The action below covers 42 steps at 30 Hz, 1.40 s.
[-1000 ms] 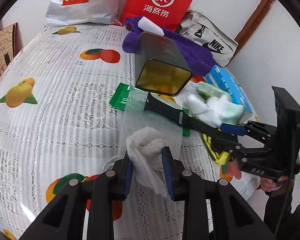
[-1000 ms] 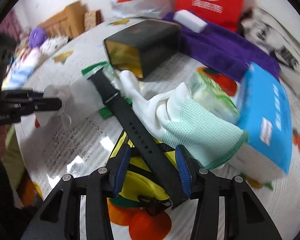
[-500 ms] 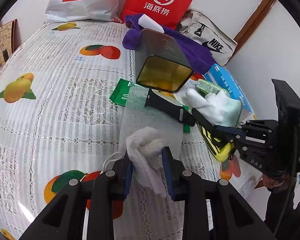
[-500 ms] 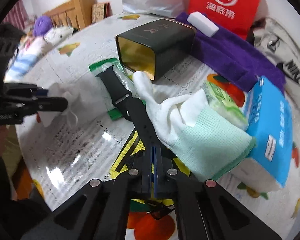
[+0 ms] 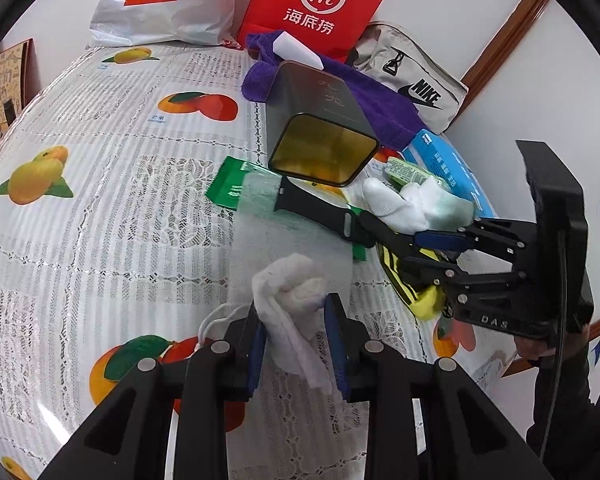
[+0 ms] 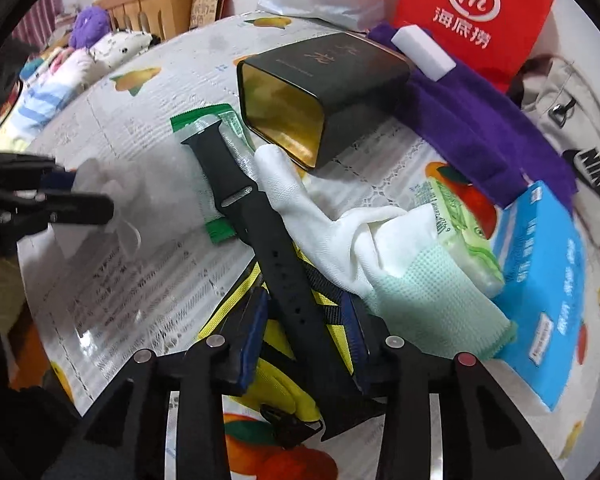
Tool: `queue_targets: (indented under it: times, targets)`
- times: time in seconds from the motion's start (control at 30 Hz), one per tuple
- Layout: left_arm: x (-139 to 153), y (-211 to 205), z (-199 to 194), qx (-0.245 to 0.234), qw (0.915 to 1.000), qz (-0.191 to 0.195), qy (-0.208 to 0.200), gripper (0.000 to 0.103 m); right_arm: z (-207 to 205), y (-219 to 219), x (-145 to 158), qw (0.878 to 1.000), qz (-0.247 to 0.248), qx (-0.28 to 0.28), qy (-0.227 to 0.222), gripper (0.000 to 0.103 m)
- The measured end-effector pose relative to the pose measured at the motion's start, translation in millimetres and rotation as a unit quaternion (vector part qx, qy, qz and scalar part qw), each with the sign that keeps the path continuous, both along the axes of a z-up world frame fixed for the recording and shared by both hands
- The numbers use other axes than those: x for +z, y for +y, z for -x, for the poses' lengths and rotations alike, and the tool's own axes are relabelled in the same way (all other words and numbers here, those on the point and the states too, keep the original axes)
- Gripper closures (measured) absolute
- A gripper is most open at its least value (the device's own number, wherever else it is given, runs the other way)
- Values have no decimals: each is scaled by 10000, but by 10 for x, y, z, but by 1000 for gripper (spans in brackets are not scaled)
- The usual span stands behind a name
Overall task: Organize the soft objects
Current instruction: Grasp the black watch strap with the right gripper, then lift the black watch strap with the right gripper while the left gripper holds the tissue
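A: The left gripper has its jaws clamped on a white gauze wad, held just above the desk.

B: The right gripper has its jaws opening, with a black watch strap between them; the strap lies across a yellow pouch, beside a white glove.

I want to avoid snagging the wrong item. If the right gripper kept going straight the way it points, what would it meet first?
Most likely the black watch strap, which already runs between the opening fingers of the right gripper. Just beyond lies the white glove; depth is hard to judge through the fisheye.
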<state>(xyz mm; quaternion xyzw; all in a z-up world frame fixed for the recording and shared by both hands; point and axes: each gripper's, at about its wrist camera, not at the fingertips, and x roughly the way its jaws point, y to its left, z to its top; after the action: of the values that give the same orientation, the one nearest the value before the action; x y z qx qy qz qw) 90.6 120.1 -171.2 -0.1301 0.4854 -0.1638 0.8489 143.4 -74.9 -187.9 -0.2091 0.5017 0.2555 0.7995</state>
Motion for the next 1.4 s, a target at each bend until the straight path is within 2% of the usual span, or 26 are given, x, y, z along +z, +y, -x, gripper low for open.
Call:
queue_targets:
  times: [0.23, 0.3, 0.4, 0.63, 0.83, 1.03, 1.23, 1.4]
  targets:
    - [14, 11, 27, 33, 10000, 42, -11, 76, -16, 11, -24, 9997, -174, 195, 23, 66]
    - [11, 10, 31, 46, 10000, 31, 5, 76, -28, -7, -26, 9991, -298, 267, 144, 77]
    - [11, 14, 38, 62, 10000, 31, 16, 76, -52, -62, 9, 9991, -379, 81, 161, 81]
    - [14, 26, 21, 155, 9999, 21, 16, 76, 42, -195, 149, 9930, -1083, -47, 471, 82]
    - [51, -5, 4, 195, 9998, -17, -33, 76, 178, -310, 330, 9890, -1422, -97, 389, 82]
    - [83, -84, 7, 170, 9998, -78, -46, 76, 447, -512, 442, 9874, -1552, -228, 208, 83]
    - [128, -185, 8, 250, 9992, -281, -106, 76, 611, -1010, 389, 9826, -1609, -920, 82, 83]
    - [136, -264, -36, 252, 9993, -266, -119, 76, 717, -1416, 312, 9755, -1624, -1486, 1, 83]
